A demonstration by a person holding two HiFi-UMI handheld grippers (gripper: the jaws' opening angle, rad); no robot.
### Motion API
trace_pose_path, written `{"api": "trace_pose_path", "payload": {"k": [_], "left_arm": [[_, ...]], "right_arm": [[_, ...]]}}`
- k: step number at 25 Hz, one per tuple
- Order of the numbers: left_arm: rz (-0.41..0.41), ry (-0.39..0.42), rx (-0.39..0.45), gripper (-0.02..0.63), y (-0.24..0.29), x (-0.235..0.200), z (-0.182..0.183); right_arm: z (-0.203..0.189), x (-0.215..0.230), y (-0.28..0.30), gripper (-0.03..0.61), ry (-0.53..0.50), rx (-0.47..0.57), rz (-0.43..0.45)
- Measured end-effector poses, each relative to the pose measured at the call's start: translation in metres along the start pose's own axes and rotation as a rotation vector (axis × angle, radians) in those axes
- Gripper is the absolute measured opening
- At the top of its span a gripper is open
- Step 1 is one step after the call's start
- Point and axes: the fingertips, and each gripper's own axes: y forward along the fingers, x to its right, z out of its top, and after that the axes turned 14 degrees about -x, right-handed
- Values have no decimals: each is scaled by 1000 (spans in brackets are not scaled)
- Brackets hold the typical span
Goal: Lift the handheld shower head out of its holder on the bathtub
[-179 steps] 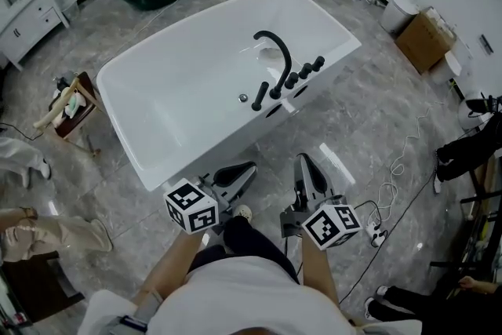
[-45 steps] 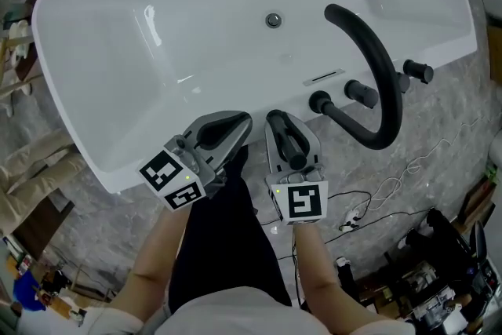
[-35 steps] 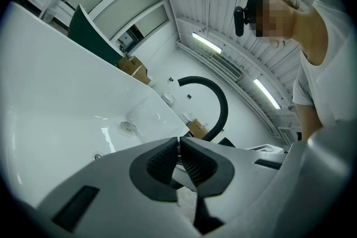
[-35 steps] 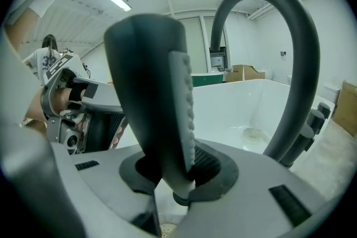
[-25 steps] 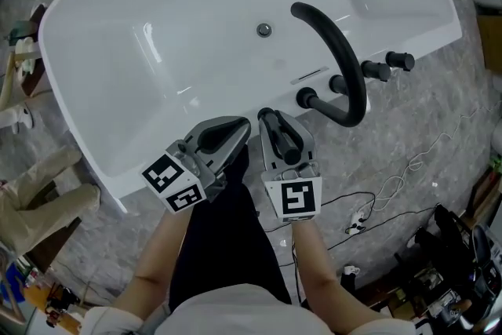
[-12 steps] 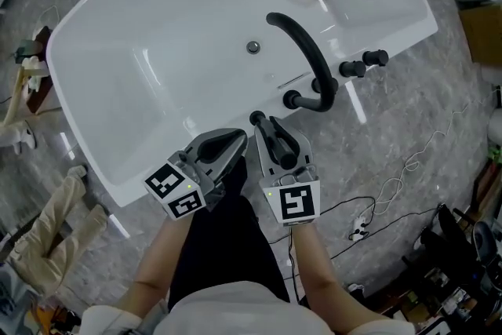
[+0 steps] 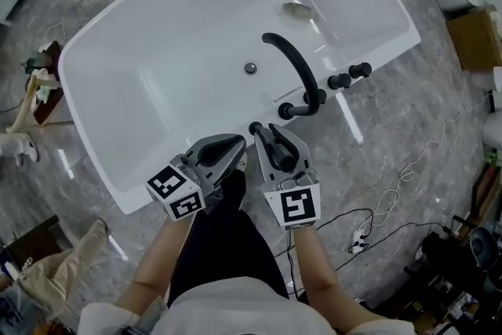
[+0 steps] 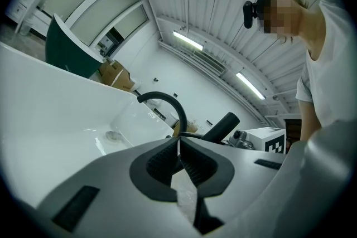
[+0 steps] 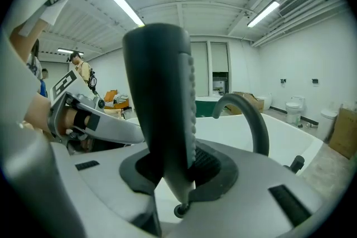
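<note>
My right gripper [image 7: 268,136] is shut on the black handheld shower head [image 7: 280,151], just in front of the white bathtub's [image 7: 133,196] near rim. In the right gripper view the shower head [image 9: 162,120] stands tall and upright between the pads, its narrow lower tip hanging free below them. The curved black faucet spout [image 7: 294,67] and black knobs [image 7: 349,74] stand on the rim beyond it. Beside it on the left, my left gripper [image 7: 229,145] is shut, pads touching with nothing between them [image 8: 178,145].
A cardboard box [image 7: 474,35] stands at the far right, and cables [image 7: 392,200] trail across the marble floor at the right. A wooden stand [image 7: 39,82] sits left of the tub. A dark green tub [image 8: 67,53] stands in the background.
Both grippers have risen, the right one carrying the shower head up away from the tub rim. The tub and faucet now look smaller and farther below.
</note>
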Motion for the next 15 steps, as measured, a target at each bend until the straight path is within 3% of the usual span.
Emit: {"api": "trace_pose_path", "payload": {"k": [15], "left_arm": [[-41, 54, -2, 20, -14, 23, 15]], "right_arm": [[32, -11, -30, 106, -17, 46, -30]]}}
